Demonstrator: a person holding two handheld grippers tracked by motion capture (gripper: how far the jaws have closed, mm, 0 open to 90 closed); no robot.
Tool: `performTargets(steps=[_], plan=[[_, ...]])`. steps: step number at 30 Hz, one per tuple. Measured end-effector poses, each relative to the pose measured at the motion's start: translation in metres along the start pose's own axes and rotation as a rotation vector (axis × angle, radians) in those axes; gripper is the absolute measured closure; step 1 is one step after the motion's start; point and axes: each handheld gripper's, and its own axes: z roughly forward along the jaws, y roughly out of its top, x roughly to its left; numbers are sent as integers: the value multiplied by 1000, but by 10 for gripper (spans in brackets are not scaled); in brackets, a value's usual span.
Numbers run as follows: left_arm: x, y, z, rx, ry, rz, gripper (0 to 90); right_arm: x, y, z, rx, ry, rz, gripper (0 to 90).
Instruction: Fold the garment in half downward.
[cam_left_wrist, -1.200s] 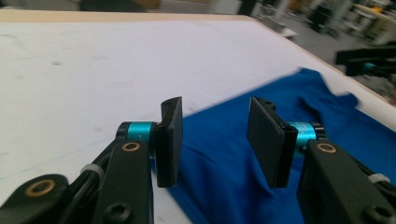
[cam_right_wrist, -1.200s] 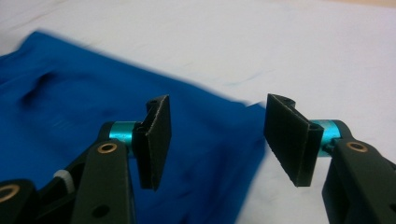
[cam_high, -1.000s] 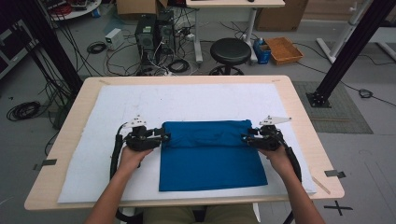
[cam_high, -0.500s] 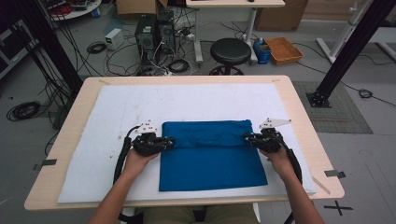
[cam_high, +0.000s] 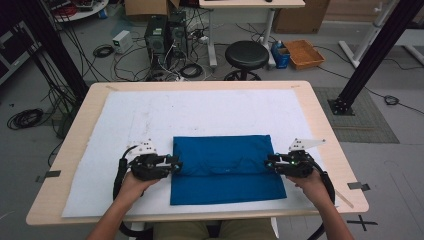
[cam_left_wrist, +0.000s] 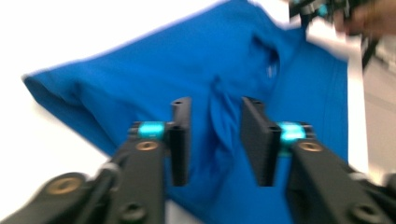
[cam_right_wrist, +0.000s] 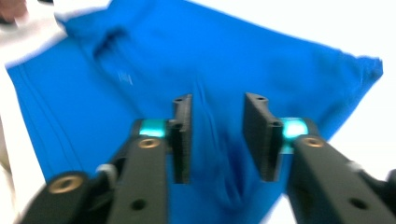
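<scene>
A blue cloth (cam_high: 225, 167), folded with its upper part doubled toward the person, lies flat on a white mat (cam_high: 150, 115) covering a wooden table (cam_high: 325, 130); it sits in the near half of the mat, centred in front of the person.

The left gripper (cam_high: 175, 165) rests at the cloth's left edge and the right gripper (cam_high: 268, 164) at its right edge, both level with the fold; a second ago they were a little farther up the table with the fold just turned over, and now the fold lies slightly closer to the person. Both sets of jaws have just been opening; they stand apart, and in each gripper view a pinched ridge of cloth runs up between them, the pads no longer pressing on it. My reading is that this fold has been laid down and let go, so the next grasp can be chosen.

Both gripper views are blurred, so I cannot tell whether the ridge of fabric brushes a pad; in the high view the jaw tips are too small to judge against the cloth's edge. The person's arms are cut off at the bottom of the high view.
</scene>
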Motion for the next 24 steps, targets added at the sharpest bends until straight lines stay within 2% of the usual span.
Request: performTargets(steps=[2, 3, 6, 9, 11, 13, 14, 15, 16, 18, 22, 24], plan=[[0, 4, 2, -13, 6, -7, 580, 4, 8, 5, -31, 9, 9, 579], [0, 9, 11, -9, 4, -25, 564, 8, 12, 11, -24, 9, 5, 569], [1, 11, 30, 43, -8, -47, 551, 16, 19, 30, 31, -10, -5, 556], [-1, 11, 50, 120, -20, -43, 550, 17, 20, 49, 97, -7, 6, 559], [-4, 10, 59, 159, -22, -42, 550, 15, 20, 57, 133, -16, 3, 615], [-5, 8, 67, 195, -9, -29, 574, 14, 19, 60, 155, -4, 1, 745], [-6, 7, 70, 220, 3, -10, 639, 14, 19, 60, 157, -2, -10, 810], [-8, 6, 72, 239, 6, 17, 723, 14, 19, 58, 155, 5, -9, 827], [-10, 6, 72, 240, 16, 44, 812, 14, 19, 57, 144, 13, -17, 842], [-13, 6, 71, 223, 6, 51, 868, 16, 19, 53, 127, 21, -37, 846], [-19, 8, 61, 173, -41, 80, 873, 20, 16, 44, 93, 49, -90, 844], [-22, 8, 53, 145, -81, 96, 872, 23, 15, 37, 73, 67, -117, 843]])
